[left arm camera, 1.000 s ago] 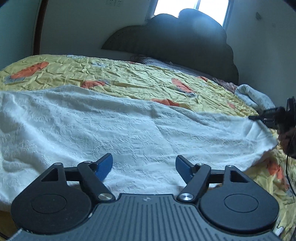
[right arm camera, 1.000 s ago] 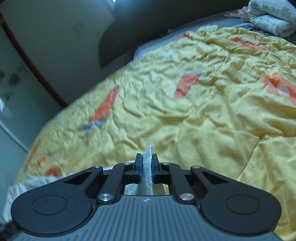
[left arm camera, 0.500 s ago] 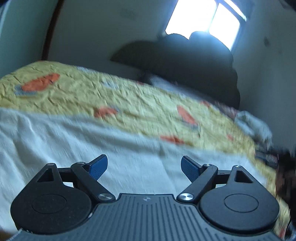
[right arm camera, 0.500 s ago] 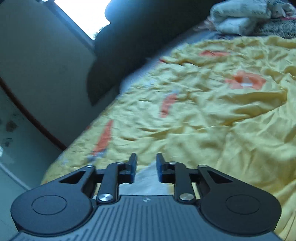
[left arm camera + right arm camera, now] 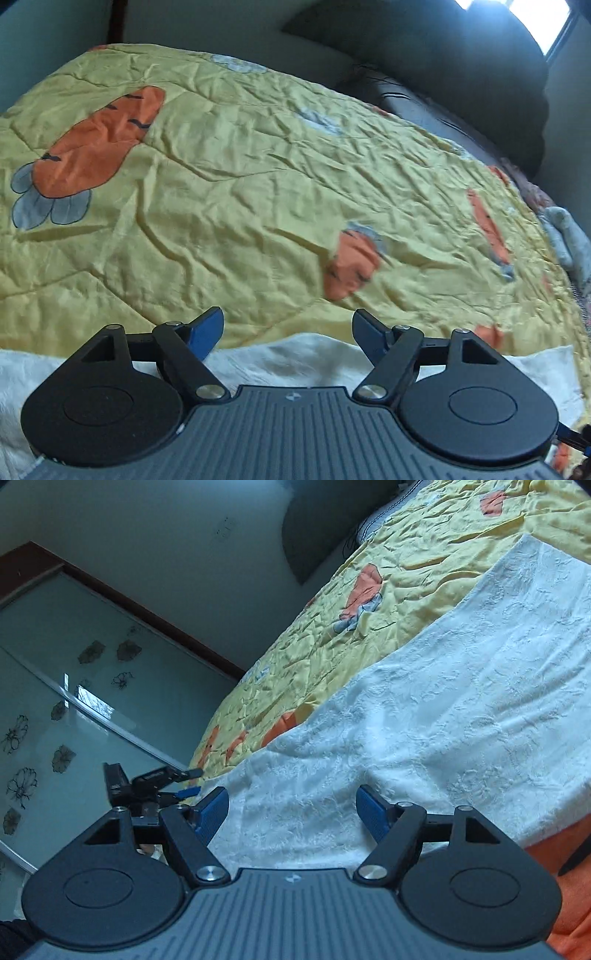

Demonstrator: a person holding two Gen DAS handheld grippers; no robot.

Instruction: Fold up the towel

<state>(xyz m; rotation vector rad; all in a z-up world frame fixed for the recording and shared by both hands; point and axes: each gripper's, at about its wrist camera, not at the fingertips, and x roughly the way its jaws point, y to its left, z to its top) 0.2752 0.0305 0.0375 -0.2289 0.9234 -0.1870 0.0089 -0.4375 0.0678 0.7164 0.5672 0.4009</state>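
both grippers have let go since a second ago: right gripper [image 5: 291,812] and left gripper [image 5: 288,332] now hang spread and empty above the white towel [image 5: 424,709], spread flat on the yellow quilt [image 5: 240,177]. next, pinch matching corners squarely.

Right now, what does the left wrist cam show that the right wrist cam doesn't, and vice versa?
Left wrist only: the bright window above the headboard, a grey bundle of cloth at the bed's far edge, and the large carrot print up close.

Right wrist only: the glass door with flower decals, most of the white towel spread flat, and the left gripper seen from outside.

Both: the yellow quilt, the dark headboard, the towel, and each camera's own open fingers; right gripper empty.
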